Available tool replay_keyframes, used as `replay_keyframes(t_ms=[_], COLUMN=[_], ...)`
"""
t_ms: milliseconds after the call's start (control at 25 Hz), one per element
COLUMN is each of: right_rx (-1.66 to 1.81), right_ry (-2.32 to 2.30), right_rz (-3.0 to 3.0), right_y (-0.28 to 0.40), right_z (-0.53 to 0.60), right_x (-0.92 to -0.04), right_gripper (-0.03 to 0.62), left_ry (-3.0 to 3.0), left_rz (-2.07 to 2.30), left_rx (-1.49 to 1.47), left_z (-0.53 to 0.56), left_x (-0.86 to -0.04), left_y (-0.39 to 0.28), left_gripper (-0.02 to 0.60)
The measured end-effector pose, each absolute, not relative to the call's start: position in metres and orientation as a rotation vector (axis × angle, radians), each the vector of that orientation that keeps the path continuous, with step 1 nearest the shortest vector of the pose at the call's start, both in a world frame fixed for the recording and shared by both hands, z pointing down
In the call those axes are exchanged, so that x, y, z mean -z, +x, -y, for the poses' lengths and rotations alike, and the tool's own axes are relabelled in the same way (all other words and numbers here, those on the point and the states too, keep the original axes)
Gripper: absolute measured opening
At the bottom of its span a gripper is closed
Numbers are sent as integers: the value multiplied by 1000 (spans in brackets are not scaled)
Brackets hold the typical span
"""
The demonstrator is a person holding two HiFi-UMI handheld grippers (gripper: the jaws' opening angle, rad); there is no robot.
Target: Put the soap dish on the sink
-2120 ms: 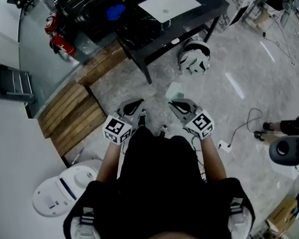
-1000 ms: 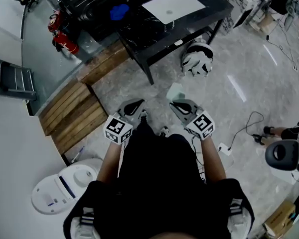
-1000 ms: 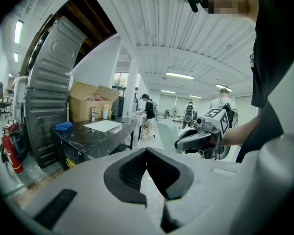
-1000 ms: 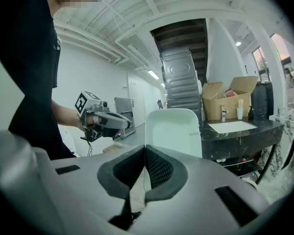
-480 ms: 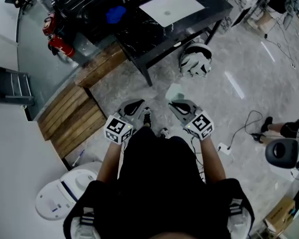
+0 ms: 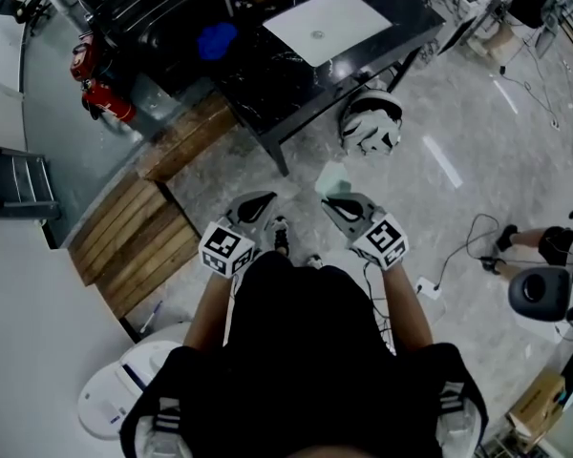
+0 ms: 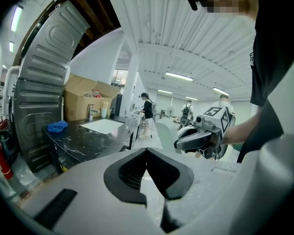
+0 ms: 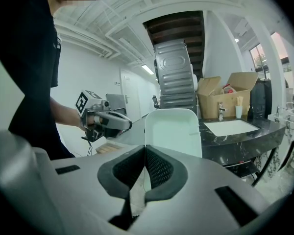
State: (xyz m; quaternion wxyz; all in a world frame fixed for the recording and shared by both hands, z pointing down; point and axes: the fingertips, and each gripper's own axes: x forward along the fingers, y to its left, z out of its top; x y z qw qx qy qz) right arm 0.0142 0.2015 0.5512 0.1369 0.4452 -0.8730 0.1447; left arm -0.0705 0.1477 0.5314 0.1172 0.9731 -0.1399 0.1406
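Observation:
A pale green soap dish stands on edge in my right gripper, which is shut on its lower rim. In the head view the soap dish sticks out ahead of the right gripper over the marble floor. My left gripper is level beside it; its jaws are shut with nothing in them. The white sink is set into a black marble counter ahead of me. That sink has a faucet behind it.
A blue cloth lies on the counter left of the sink. A white helmet sits on the floor by the counter's leg. Wooden pallets and red fire extinguishers are at left, cables at right, a cardboard box behind the counter.
The floor and the white round device at lower left have slid down the picture: I have stepped toward the counter. Both grippers keep their pose, the dish still gripped.

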Motion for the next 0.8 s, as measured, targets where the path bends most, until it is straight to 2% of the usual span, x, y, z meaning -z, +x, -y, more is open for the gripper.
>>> replay_keyframes(t_ms=[800], right_rx=[-436], right_ry=[1398], right_rz=[2440], right_y=[7], right_z=[-102], right_x=[-561], right_gripper=[-3], left_ry=[2855], left_rz=[269], left_rx=[-428], left_z=[-42], left_x=[-541], left_y=[-72], left_gripper=[0])
